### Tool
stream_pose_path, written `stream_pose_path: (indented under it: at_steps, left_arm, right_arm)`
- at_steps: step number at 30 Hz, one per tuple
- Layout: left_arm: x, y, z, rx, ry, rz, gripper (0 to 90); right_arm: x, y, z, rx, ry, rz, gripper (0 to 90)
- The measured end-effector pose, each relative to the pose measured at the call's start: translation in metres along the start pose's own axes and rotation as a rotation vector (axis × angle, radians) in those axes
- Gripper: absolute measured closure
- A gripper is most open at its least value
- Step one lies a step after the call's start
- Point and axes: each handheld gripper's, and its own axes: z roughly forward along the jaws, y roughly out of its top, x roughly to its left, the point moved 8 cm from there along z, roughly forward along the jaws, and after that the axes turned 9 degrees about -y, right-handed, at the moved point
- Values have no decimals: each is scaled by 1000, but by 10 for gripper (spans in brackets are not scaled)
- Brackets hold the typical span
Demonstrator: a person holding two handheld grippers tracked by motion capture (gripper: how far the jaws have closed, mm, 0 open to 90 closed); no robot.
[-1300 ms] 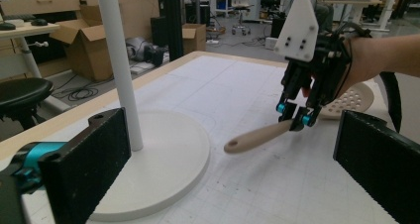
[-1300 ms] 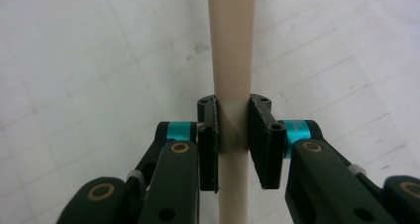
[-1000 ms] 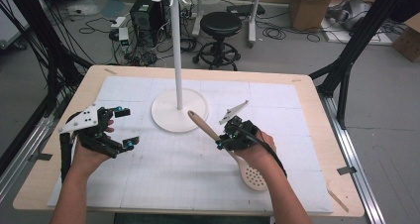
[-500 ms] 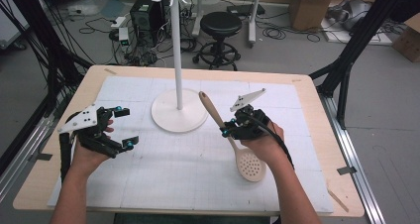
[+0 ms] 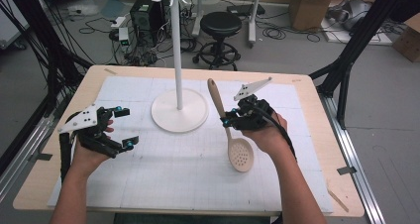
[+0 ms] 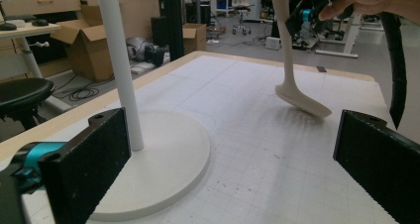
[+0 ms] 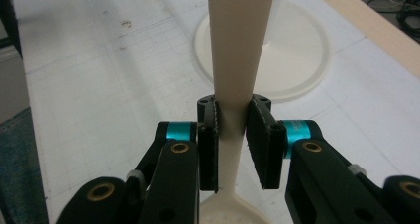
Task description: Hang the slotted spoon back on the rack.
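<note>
1. The right tongs (image 7: pixel 232 135) are clamped on the neck of the slotted spoon (image 5: pixel 233 130), just above its bowl, with the pads pressing the pale shaft from both sides.
2. Below those tongs the perforated bowl hangs toward the surface (image 5: pixel 198 184) (whether its tip touches I cannot tell); above them the long handle tilts up and away.
3. The spoon looks stiff and light, probably wood or smooth plastic. A tapered shaft may slip, so I judge the narrow neck a fair hold, though the long handle will want to pivot.
4. Beyond the right tongs stands the white hanging stand (image 5: pixel 179 60), its round base near the spoon.
5. The left tongs (image 5: pixel 121 127) rest wide apart and empty, well off to the side of the stand's base.
</note>
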Motion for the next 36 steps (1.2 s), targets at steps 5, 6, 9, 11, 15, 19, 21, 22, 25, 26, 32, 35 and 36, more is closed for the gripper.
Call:
stream_pose_path:
  at_steps: [5,6,9,11,15,19,21,22,25,26,32,35,36]
  left_arm:
    - [0,0,-1,-3,-1,0,17]
    - [0,1,-1,-4,0,0,17]
    - [1,0,-1,-1,1,1,17]
    - [1,0,-1,0,2,1,17]
    - [0,0,-1,0,0,0,17]
    - [1,0,-1,-4,0,-3,17]
    - [1,0,-1,-5,0,-3,17]
    - [1,0,-2,-3,-1,0,17]
    - [1,1,-2,-8,-2,-2,17]
    - [1,1,-2,-9,-2,-2,17]
    - [1,1,-3,-11,-2,-1,17]
    - [1,2,-3,-12,-3,-1,17]
    - [1,2,-3,-12,-3,-1,17]
  right_arm:
    - [-9,11,-7,-17,-12,1,756]
    - [-9,11,-7,-17,-12,1,756]
    - [-13,20,-12,-35,-6,-9,756]
    - [-17,24,-14,-34,-11,-13,755]
    - [-23,33,-17,-29,-22,-11,756]
    - [-26,48,-21,-41,-11,-16,755]
    - [-26,54,-23,-52,-8,-27,755]
    - [-26,57,-24,-51,-7,-33,755]
    - [-26,62,-26,-50,-6,-42,755]
    - [-26,65,-27,-47,-11,-45,755]
    - [-30,82,-30,-59,-20,-52,755]
    - [-31,91,-32,-69,-22,-53,755]
    - [-31,93,-33,-69,-23,-53,755]
